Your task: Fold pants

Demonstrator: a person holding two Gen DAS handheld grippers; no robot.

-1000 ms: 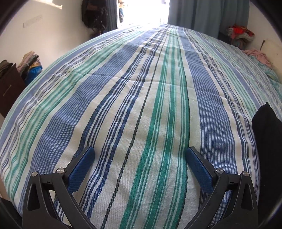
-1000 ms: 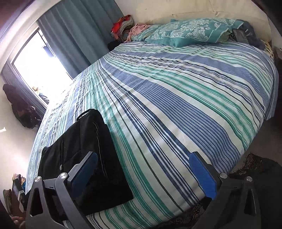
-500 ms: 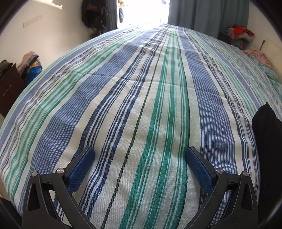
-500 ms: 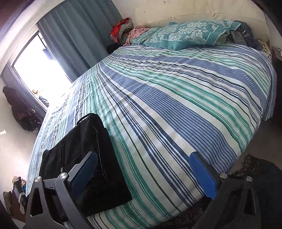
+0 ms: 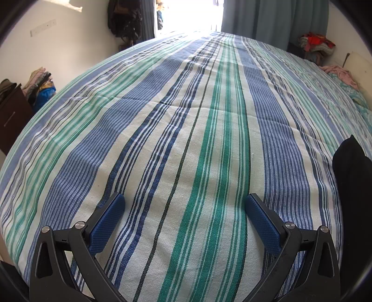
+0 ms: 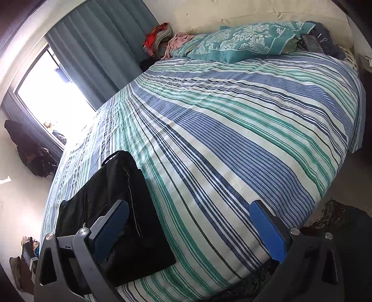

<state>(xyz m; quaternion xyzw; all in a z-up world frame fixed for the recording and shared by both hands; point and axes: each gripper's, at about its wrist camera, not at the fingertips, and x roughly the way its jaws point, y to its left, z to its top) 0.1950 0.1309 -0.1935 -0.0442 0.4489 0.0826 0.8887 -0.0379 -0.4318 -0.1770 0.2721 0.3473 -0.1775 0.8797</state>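
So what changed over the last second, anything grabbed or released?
Nothing was taken hold of or let go. The right gripper shifted a little: in its view the folded black pants and striped bedspread slid slightly downward, the teal pillow too. The left gripper stayed put over the stripes. Both stay open and empty, and the pants lie as they did.

Right wrist view has swung: the folded black pants (image 6: 111, 216) now sit slightly higher and further right in frame, and the teal patterned pillow (image 6: 246, 41) has dropped from the top edge, exposing more headboard (image 6: 255, 14) above it. The striped bedspread (image 6: 232, 144) edge at lower right reads marginally higher.
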